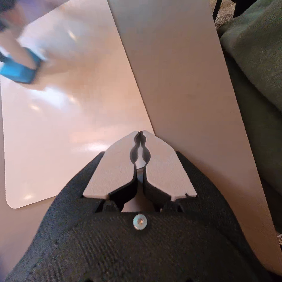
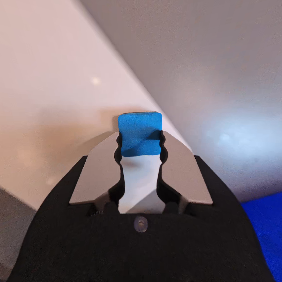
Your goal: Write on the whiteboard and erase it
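A glossy white whiteboard [image 1: 64, 122] lies flat on a beige table [image 1: 183, 91]; no marks show on it. My left gripper [image 1: 140, 132] is shut and empty, its tips resting at the board's right edge. My right gripper [image 2: 139, 134] is shut on a blue foam eraser [image 2: 139, 134] and presses it down on the whiteboard [image 2: 45, 76] near the board's edge. In the left wrist view the right gripper [image 1: 22, 56] and the eraser [image 1: 16, 73] show blurred at the far left of the board.
A green fabric seat or cushion [image 1: 256, 61] stands past the table's right edge. The grey table surface [image 2: 198, 61] lies right of the board in the right wrist view. A bright blue surface [image 2: 267, 228] shows at the lower right. The left gripper's tips are roughly 25 cm from the right gripper's.
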### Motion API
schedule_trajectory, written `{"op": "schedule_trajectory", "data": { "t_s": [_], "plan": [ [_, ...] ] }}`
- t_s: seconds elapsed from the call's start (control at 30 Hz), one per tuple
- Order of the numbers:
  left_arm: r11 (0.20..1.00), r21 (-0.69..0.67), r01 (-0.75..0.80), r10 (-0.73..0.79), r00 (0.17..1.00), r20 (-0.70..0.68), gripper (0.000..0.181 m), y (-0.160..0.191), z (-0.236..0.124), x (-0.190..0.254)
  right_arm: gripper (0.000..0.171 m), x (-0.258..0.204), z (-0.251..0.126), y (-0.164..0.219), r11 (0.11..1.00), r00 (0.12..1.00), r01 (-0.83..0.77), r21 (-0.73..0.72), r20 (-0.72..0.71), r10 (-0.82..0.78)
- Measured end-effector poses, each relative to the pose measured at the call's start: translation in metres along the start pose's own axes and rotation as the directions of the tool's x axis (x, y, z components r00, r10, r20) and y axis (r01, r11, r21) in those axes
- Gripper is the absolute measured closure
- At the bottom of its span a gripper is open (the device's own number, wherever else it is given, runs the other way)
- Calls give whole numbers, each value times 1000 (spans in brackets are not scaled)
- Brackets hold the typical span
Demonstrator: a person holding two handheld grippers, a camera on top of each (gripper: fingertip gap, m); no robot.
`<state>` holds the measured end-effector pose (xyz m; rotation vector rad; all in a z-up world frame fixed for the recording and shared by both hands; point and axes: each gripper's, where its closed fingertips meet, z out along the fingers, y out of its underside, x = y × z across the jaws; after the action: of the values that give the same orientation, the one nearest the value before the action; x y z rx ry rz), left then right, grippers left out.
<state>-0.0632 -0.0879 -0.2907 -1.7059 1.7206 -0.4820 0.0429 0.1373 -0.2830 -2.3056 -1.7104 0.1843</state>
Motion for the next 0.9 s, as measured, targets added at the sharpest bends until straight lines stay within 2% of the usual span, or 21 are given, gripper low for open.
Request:
{"op": "schedule_trajectory", "data": {
  "t_s": [0.03,0.1,0.13,0.23,0.3,0.37,0.47,0.53,0.67,0.77,0.83,0.9],
  "plan": [
    [1000,0,2,-2,1000,2,181,0,0,0,123,24,1,1,997,997,-77,22,1,77],
    [1000,-3,2,-2,1000,8,181,0,1,-1,123,23,-2,12,995,996,-89,46,7,89],
    [1000,-4,1,-1,1000,10,181,0,1,-1,123,6,-6,22,999,999,-39,35,-1,39],
    [1000,-6,10,-10,1000,-5,181,0,0,-1,123,-80,-26,67,996,992,90,-26,95,-87],
    [1000,-4,10,-10,1000,-10,181,0,0,0,123,-104,-34,91,983,983,159,-88,104,-150],
    [1000,-6,5,-5,1000,-4,181,0,0,0,123,-74,-32,91,994,996,52,-99,79,-44],
    [1000,-4,5,-5,1000,-2,181,0,0,0,123,22,-19,69,978,978,-200,-50,-63,197],
    [1000,-5,5,-5,1000,0,181,0,0,0,123,60,-13,53,955,947,-295,-30,-139,288],
    [1000,-2,28,-28,1000,-7,181,1,-1,-1,122,96,-11,26,934,906,-354,44,-231,354],
    [998,-2,64,-64,997,-32,181,2,-2,0,122,118,-8,33,884,857,-465,46,-226,463],
    [993,36,110,-107,992,-70,181,-1,-5,0,115,116,1,40,867,848,-498,20,-198,492],
    [980,90,177,-169,982,-89,181,-6,-12,-7,99,121,-10,31,884,850,-448,132,-244,467]
  ]
}}
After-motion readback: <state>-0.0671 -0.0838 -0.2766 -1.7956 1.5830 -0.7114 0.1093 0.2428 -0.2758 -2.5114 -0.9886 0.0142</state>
